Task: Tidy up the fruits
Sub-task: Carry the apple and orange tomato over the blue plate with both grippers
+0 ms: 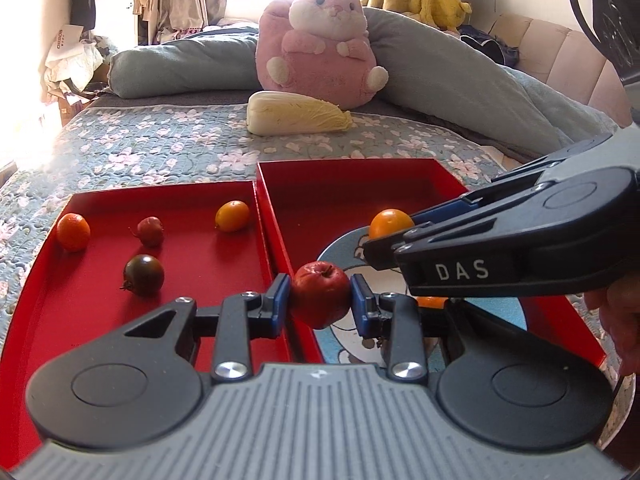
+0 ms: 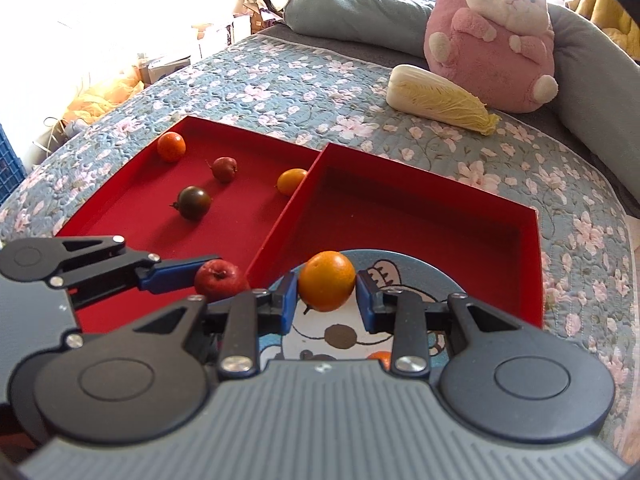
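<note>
Where 2 red trays (image 2: 536,240) meet, a floral quilt (image 2: 280,80) spreads.

**Two trays side by side on the bed, fruit in the left one, plate in the right**

Two shallow red cardboard trays sit touching on the flowered quilted bedspread (image 2: 280,80). The left tray (image 2: 132,216) holds a small orange citrus (image 2: 171,146) at its far left, a small dark-red fruit (image 2: 224,169) beside it, a yellow-orange fruit (image 2: 291,182) against the shared wall, and a dark tomato (image 2: 194,202) nearer. The right tray (image 2: 534,264) holds a round blue cartoon plate (image 2: 412,272) at its near end. Beyond the trays lies a pale napa cabbage (image 2: 440,100), with a pink plush hamster (image 2: 496,36) behind it.
</note>
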A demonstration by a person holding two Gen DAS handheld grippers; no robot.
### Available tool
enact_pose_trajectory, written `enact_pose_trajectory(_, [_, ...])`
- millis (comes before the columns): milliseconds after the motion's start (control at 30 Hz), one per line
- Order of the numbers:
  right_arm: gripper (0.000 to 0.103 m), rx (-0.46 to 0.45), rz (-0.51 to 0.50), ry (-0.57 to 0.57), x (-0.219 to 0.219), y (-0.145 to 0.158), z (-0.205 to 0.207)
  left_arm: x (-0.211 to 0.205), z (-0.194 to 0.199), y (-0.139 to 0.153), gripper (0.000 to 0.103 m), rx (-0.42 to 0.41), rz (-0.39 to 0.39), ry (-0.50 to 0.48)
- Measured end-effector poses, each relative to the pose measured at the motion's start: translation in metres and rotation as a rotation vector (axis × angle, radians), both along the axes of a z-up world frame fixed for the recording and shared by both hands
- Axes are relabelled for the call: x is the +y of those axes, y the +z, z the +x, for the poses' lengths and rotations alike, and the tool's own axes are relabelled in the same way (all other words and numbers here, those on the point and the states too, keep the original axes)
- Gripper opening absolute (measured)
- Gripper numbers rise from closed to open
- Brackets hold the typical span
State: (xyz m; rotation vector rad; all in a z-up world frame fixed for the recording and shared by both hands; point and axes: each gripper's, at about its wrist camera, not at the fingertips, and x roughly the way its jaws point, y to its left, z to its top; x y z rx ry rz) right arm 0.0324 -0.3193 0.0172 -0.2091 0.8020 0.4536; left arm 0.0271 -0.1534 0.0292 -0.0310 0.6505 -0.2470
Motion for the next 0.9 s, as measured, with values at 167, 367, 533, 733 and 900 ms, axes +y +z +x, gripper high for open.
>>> enact_pose_trajectory(167, [0.035,-0.001,0.005,-0.024,-0.014,0.000,-0.001,-0.014,0.000,-0.001,0.038,0.004,-0.003,-0.021])
enact_pose_trajectory(367, [0.035,0.003,0.002,-0.060,-0.034,-0.004,-0.004,-0.028,0.001,-0.001,0.038,0.003,-0.006,-0.050])
enact_pose_trajectory(533, [0.035,0.008,0.015,-0.101,-0.052,-0.007,-0.006,-0.041,0.007,-0.004,0.038,-0.007,0.006,-0.068])
enact_pose_trajectory(733, [0.035,0.000,0.009,-0.124,-0.062,-0.009,-0.007,-0.053,0.011,-0.010,0.038,-0.012,0.021,-0.092])
enact_pose_trajectory(900, [0.035,-0.020,0.034,-0.162,-0.073,-0.005,-0.004,-0.059,0.015,-0.014,0.038,-0.001,0.022,-0.098])
